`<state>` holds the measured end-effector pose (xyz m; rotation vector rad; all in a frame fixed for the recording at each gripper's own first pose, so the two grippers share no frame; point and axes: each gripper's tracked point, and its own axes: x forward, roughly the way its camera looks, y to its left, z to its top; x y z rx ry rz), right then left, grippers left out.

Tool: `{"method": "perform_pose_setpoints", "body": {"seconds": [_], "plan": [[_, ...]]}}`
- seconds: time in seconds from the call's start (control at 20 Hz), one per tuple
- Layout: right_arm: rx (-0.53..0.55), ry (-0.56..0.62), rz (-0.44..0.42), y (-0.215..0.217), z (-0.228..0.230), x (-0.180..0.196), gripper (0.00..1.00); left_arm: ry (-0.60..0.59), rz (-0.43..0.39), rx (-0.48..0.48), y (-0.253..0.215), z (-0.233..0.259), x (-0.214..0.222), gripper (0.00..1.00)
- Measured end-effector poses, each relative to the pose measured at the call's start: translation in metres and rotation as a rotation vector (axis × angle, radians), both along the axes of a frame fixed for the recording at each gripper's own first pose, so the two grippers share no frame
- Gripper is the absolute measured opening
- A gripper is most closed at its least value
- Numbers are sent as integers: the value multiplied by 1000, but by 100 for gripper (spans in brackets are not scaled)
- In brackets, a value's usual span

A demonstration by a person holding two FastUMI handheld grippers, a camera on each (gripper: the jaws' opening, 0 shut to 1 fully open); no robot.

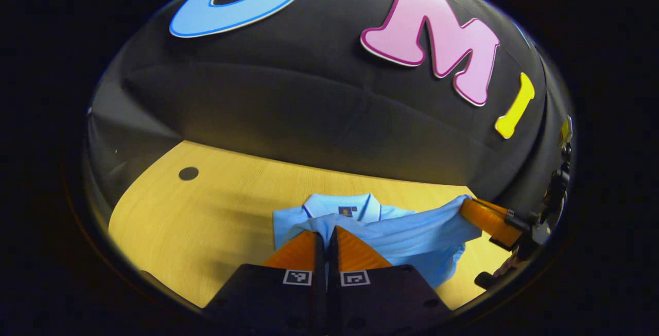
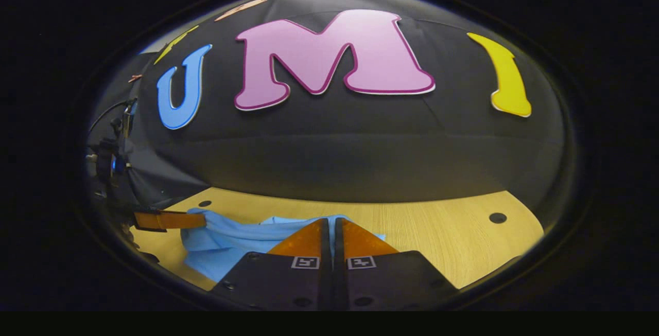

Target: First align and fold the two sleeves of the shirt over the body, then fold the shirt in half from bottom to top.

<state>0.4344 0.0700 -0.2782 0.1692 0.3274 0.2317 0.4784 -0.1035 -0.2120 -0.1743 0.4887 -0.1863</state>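
Pinching the light blue collared cotton shirt [image 1: 412, 238] with both grippers, left gripper [image 1: 326, 238] and right gripper [image 2: 331, 225], I see its hem lifted above the pale wooden table [image 1: 206, 223].

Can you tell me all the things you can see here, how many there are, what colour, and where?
Light blue collared cotton shirt: one, light blue, on the table, its lower part lifted toward the collar.
Wooden table: one, pale yellow-brown wood, under the shirt.
Round holes in the tabletop: at least three, dark, near the table's edges.
Black cloth wall: one, black, behind the table.
Left tongs: one pair, shut on the shirt, at the bottom of the left gripper view.
Right tongs: one pair, shut on the shirt, at the bottom of the right gripper view.
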Motion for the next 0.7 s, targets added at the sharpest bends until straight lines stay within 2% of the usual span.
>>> {"method": "perform_pose_setpoints", "body": {"seconds": [0.05, 0.1, 0.15, 0.2, 0.25, 0.3, 0.4, 0.5, 0.55, 0.6, 0.7], "plan": [[-2, -8, -9, -1, -2, 17, 5, -13, -2, 6, 1, 1, 18, 6], [-1, -2, -14, -2, -5, 34, 0, -29, 0, 5, 1, 2, 35, 6], [7, 5, -18, 1, -9, 52, 5, -16, 0, 5, 3, -2, 52, 6], [2, 15, -29, 1, -17, 72, 5, -5, 11, 11, 6, -8, 71, 6], [-26, 42, -47, 0, -32, 89, 0, 4, 14, 24, 9, -17, 91, 6], [-69, 87, -64, -4, -50, 103, 13, -1, 41, 57, 19, -23, 106, 10], [-116, 188, -67, -10, -75, 97, 55, -29, 82, 164, 40, -28, 117, 46], [-99, 140, -102, -18, -63, 87, 97, -65, 103, 217, 50, -21, 105, 82], [-97, 99, -129, -21, -56, 83, 92, -93, 104, 205, 47, -11, 94, 99], [-95, 63, -142, -23, -46, 75, 96, -126, 103, 194, 43, -1, 83, 98], [-111, 22, -156, -21, -30, 53, 97, -188, 101, 203, 45, 19, 52, 98]]}}
